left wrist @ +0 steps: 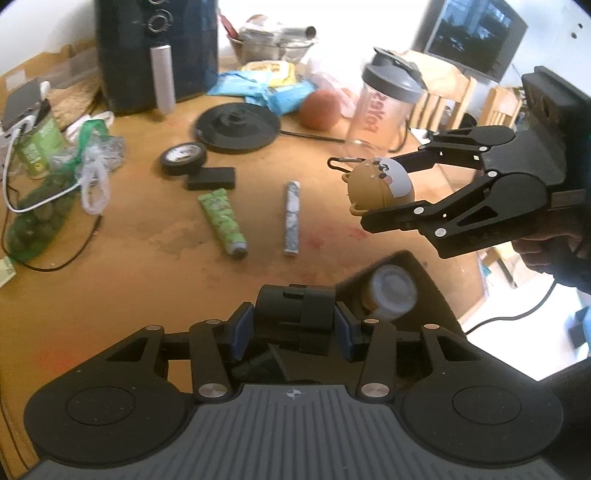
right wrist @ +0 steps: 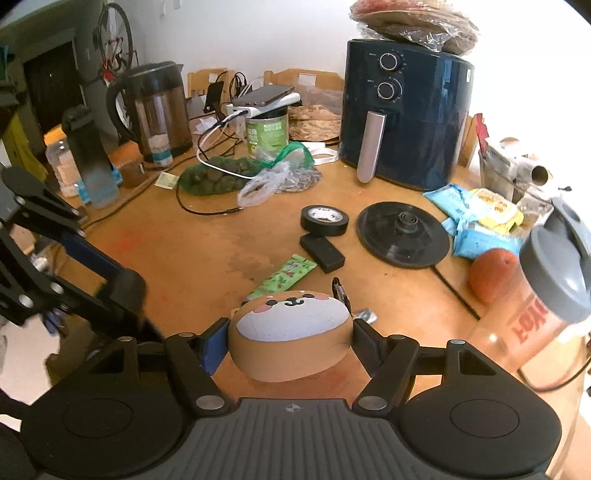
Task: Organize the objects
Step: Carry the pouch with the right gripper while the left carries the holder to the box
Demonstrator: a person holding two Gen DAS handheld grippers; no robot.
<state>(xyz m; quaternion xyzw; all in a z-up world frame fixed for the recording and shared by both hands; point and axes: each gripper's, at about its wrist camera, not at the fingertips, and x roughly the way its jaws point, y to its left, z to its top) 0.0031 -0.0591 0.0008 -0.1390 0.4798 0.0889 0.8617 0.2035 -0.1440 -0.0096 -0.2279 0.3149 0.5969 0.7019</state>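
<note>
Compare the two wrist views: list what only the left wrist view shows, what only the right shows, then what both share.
Only the left wrist view: a monitor, wooden chairs and the black block clamped in the left gripper.

Only the right wrist view: a kettle, a bicycle and a dark water bottle.

Both: the air fryer, tape roll, green tube and the dog-face case held by the right gripper.

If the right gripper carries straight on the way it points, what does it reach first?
Probably the green tube on the table, just beyond the tan case held in the right gripper; the black box lies further. Depth is uncertain.
</note>
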